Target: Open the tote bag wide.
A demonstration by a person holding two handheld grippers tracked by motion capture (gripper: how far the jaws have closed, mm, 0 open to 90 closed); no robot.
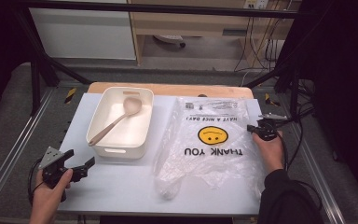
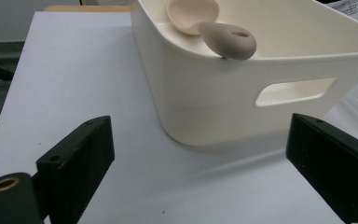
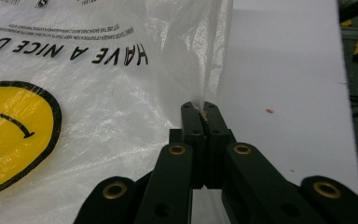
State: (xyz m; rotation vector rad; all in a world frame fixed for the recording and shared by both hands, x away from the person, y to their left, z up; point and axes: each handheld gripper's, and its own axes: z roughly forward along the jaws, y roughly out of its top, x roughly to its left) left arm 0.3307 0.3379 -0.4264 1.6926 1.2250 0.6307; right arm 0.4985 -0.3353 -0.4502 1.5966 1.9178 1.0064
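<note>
A clear plastic bag (image 1: 209, 140) printed with a yellow smiley and "THANK YOU" lies flat on the right half of the white table (image 1: 121, 186). My right gripper (image 1: 254, 128) is at the bag's right edge. In the right gripper view its jaws (image 3: 204, 109) are pressed together on a pinch of the bag's film (image 3: 98, 102), which lifts in a fold above them. My left gripper (image 1: 80, 158) is at the front left of the table, open and holding nothing. Its jaws (image 2: 200, 154) point at the near wall of a cream bin (image 2: 205, 102).
The cream bin (image 1: 116, 144) stands at the back left of the table with a beige spoon (image 1: 121, 116) lying inside, its handle end (image 2: 228, 39) resting on the near rim. Black frame bars and cables flank the table. A wooden board edge (image 1: 168, 88) runs along the back.
</note>
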